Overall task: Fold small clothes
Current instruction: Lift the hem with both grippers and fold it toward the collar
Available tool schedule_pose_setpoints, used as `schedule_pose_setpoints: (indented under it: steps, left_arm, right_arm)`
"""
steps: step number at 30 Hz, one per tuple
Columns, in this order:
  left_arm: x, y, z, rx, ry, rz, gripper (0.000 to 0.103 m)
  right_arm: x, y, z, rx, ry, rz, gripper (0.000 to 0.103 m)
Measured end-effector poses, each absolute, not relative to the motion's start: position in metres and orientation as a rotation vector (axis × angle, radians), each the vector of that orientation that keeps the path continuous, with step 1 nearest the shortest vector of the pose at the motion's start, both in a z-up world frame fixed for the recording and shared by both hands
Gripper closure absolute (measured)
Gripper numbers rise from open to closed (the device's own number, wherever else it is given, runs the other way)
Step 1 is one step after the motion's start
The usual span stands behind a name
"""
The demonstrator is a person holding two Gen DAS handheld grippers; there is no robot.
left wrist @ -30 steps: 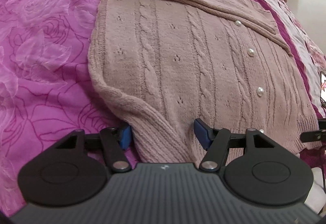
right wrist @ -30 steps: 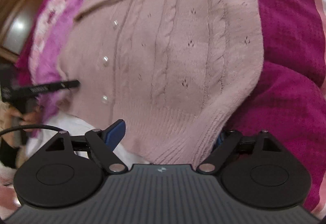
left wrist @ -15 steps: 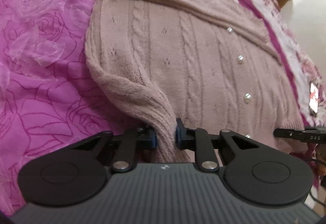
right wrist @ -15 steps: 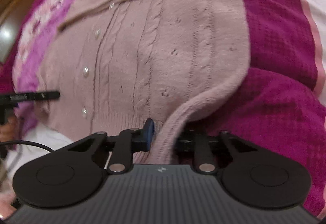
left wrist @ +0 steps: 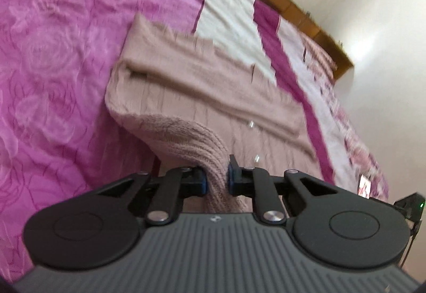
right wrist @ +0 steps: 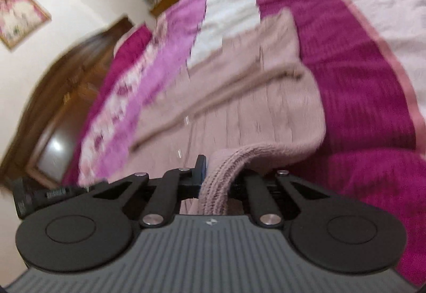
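A dusty-pink cable-knit cardigan (left wrist: pixel 186 85) with pearl buttons lies on the bed, its sleeves folded across the top. My left gripper (left wrist: pixel 216 178) is shut on the ribbed hem at the cardigan's left bottom corner and holds it raised off the bed. My right gripper (right wrist: pixel 218 178) is shut on the ribbed hem at the right bottom corner of the cardigan (right wrist: pixel 253 112), also raised. The lifted hem curls over toward the cardigan's body in both views.
The bed has a magenta rose-patterned cover (left wrist: pixel 53 66) on the left and a dark magenta and white striped cover (right wrist: pixel 359 80) on the right. A wooden headboard (left wrist: pixel 293 0) and white wall lie beyond. A dark wooden door (right wrist: pixel 66 96) stands at the left of the right wrist view.
Both grippers closed on the cardigan's bottom corners, then lifted the hem up and forward over the body. The views have tilted up toward the headboard.
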State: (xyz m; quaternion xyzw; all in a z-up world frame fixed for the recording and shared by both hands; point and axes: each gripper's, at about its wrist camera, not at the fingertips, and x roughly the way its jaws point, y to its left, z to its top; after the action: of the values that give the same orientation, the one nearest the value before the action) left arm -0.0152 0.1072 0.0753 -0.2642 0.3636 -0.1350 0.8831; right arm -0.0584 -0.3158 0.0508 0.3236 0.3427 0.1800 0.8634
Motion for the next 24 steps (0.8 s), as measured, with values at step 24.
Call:
schedule_pose_setpoints:
  steps: [24]
  left_arm:
    - [0.036, 0.123, 0.128, -0.64, 0.53, -0.159, 0.087]
  right_arm:
    - [0.009, -0.334, 0.1, 0.774, 0.436, 0.329, 0.095]
